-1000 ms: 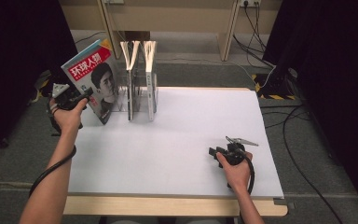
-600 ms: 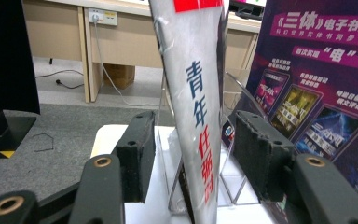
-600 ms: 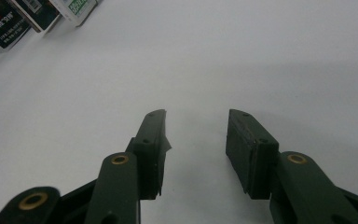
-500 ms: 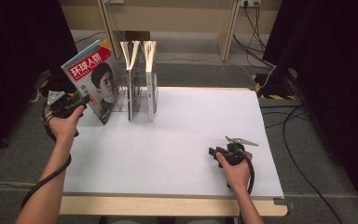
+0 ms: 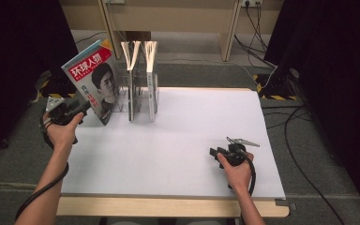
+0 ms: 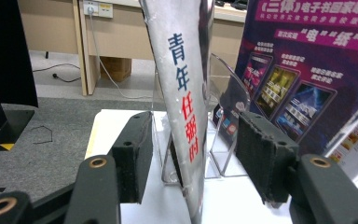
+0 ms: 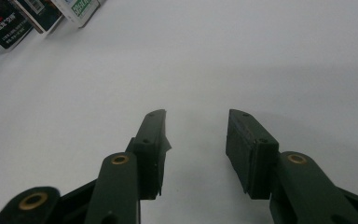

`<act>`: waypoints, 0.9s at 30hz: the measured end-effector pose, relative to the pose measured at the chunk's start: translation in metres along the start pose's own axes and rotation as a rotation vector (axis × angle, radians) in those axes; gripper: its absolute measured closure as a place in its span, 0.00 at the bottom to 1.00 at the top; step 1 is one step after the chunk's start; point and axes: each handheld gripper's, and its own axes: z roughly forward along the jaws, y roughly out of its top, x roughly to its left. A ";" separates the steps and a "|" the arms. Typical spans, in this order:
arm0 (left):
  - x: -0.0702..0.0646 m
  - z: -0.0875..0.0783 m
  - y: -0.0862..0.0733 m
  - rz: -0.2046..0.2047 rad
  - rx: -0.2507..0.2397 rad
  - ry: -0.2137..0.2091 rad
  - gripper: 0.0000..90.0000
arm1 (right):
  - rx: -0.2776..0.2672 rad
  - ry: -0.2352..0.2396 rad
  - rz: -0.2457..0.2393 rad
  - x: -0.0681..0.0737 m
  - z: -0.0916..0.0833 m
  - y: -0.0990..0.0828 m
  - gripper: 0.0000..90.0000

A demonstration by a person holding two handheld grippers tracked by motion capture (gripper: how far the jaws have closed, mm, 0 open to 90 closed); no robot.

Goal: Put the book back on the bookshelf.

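A magazine with a red title and a portrait cover (image 5: 93,82) leans against a clear rack (image 5: 122,105) at the table's back left. My left gripper (image 5: 82,108) sits just off its lower left corner. In the left gripper view, the left gripper (image 6: 193,126) is open and its jaws have just been opening. A plastic-wrapped silver spine with blue and red characters (image 6: 182,84) stands in the gap, and both pads are clear of it. My right gripper (image 5: 212,152) rests on the white tabletop, open (image 7: 196,116) with nothing between its jaws.
Two more magazines (image 5: 131,77) (image 5: 151,77) stand upright in the rack. A purple printed cover (image 6: 303,70) fills the right side beyond the left gripper. The white tabletop (image 5: 183,126) is bare between the two hands. Cables lie on the floor at the back right.
My left hand has drawn back to the left and toward the near side, away from the leaning magazine, which stays against the rack. The right hand has not moved.
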 end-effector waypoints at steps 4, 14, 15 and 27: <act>-0.002 -0.007 -0.001 0.003 0.005 0.000 0.50 | 0.001 -0.001 0.006 0.000 0.000 0.000 0.64; -0.008 -0.019 -0.011 0.011 0.022 -0.024 0.49 | -0.007 -0.002 -0.006 0.001 0.000 0.000 0.64; -0.009 -0.021 -0.012 0.012 0.024 -0.026 0.49 | -0.008 -0.003 -0.005 0.001 0.000 0.000 0.64; -0.016 -0.036 -0.023 0.031 0.030 -0.056 0.52 | -0.007 -0.003 -0.012 0.001 -0.001 0.001 0.64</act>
